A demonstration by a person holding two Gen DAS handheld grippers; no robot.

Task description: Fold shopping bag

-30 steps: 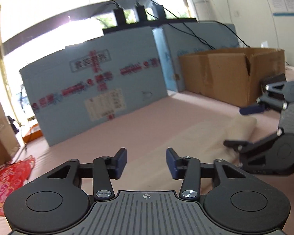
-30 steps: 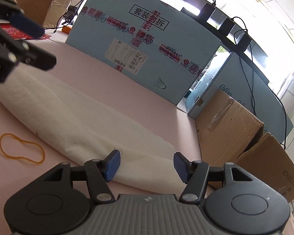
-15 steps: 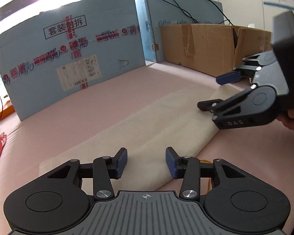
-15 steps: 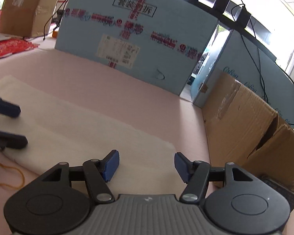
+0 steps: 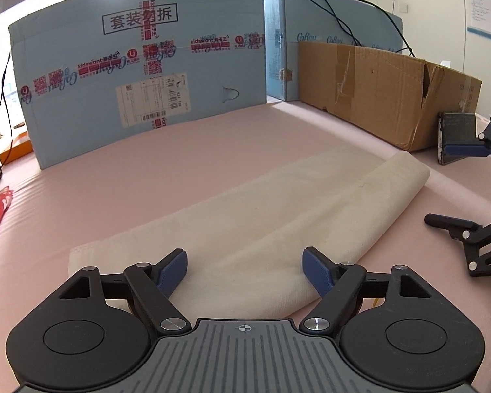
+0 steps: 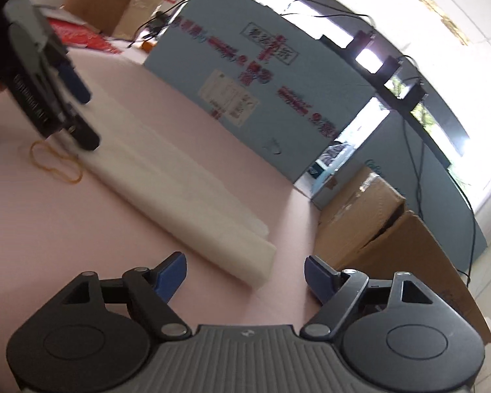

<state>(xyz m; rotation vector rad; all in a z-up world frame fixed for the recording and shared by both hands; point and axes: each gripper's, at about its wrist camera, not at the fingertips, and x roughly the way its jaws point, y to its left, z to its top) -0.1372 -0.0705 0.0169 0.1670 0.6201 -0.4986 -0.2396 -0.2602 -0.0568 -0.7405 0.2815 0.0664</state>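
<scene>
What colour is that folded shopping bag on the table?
Cream, off-white; the shopping bag shows best in the left wrist view.

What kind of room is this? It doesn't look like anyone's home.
Probably a storeroom or workshop corner set up for recording. A pink padded table is walled in by a big blue shipping carton and a torn brown cardboard box, with cables trailing overhead and more boxes behind.

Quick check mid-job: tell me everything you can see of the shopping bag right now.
The shopping bag is cream woven-looking cloth, folded into a long flat band lying diagonally on the pink tabletop. Its far end is rounded over; no handles show. The left gripper, jaws opening, straddles the near end without pressing. A rubber band lies beside that end.
</scene>
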